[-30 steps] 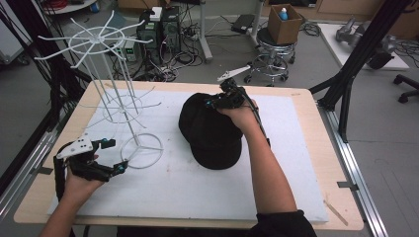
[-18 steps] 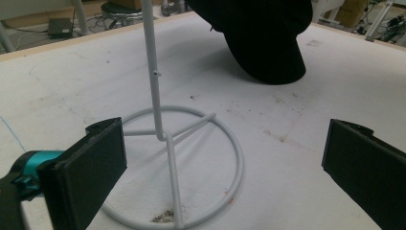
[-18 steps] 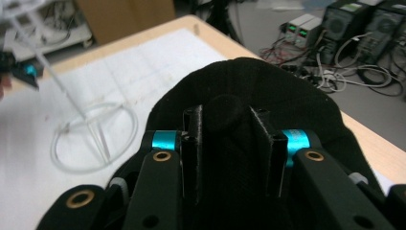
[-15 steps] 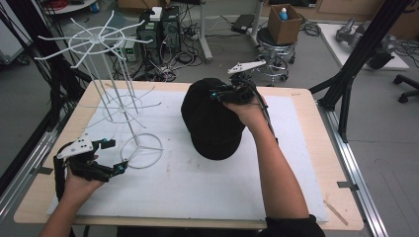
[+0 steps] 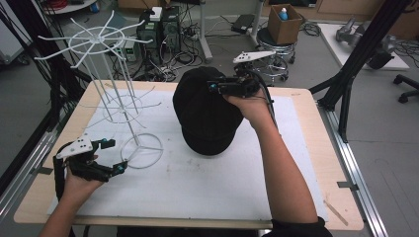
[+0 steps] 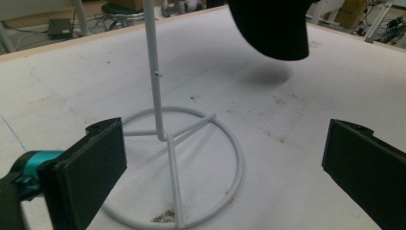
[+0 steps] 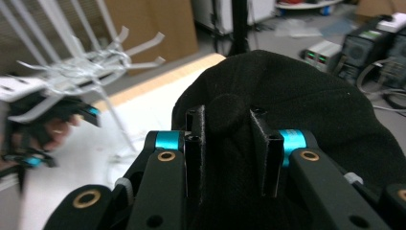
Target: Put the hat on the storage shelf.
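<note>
My right gripper [image 5: 217, 88] is shut on the top of a black cap [image 5: 205, 113], which it holds tilted above the white mat, brim down. In the right gripper view the jaws pinch the cap's [image 7: 306, 96] crown at the top button. A white wire hat rack [image 5: 118, 98] stands at the left of the table on a ring base [image 5: 142, 150]. My left gripper [image 5: 114, 155] stays open just left of that ring. In the left gripper view the rack's pole [image 6: 153, 62] and ring lie between the wide-apart jaws, and the cap [image 6: 273, 24] hangs beyond.
A white mat [image 5: 207, 182] covers the wooden table [image 5: 306, 98]. Black frame posts [image 5: 346, 84] rise at the right edge. On the floor past the far edge are a stool [image 5: 276, 47], a cardboard box [image 5: 284, 22] and computers [image 5: 160, 29].
The right gripper has lifted the cap off the mat and carried it up and away from me. The left gripper has stayed put.
</note>
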